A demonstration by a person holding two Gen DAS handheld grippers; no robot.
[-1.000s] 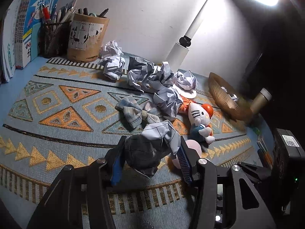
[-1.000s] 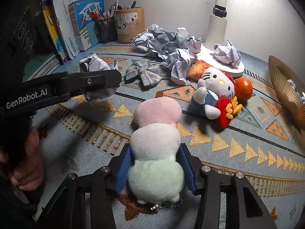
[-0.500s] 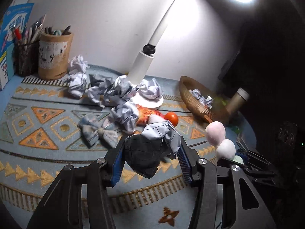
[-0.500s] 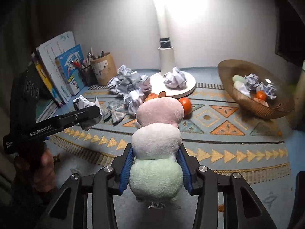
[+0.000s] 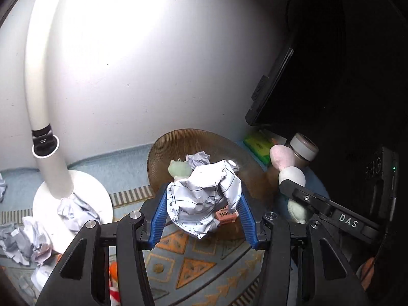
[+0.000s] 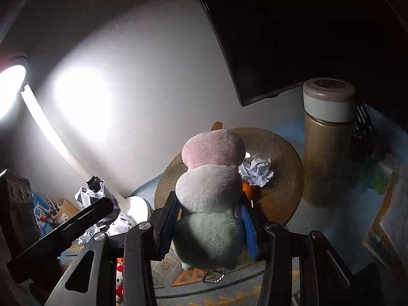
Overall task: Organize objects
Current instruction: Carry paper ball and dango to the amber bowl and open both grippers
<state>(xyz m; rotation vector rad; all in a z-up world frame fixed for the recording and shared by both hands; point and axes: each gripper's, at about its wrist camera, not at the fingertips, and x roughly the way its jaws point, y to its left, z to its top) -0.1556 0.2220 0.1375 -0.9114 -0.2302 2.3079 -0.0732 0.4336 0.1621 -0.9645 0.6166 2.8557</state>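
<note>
Both grippers have swung away from the cluttered mat and now hang in front of the woven basket (image 5: 163, 150). The left gripper (image 5: 202, 216) clamps a crumpled paper ball (image 5: 204, 196) between its blue pads, just short of the basket's rim. The right gripper (image 6: 207, 227) grips the pink-white-green plush (image 6: 211, 191), raised before the basket.

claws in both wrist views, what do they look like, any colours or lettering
Both are black handheld tools with angular cut-out arms and silver round bolts. The left claw and right claw each have ribbed blue pads on the fingers. Seen from the left wrist view, the right tool's side carries white "DAS" lettering and a small green light on its body.
</note>
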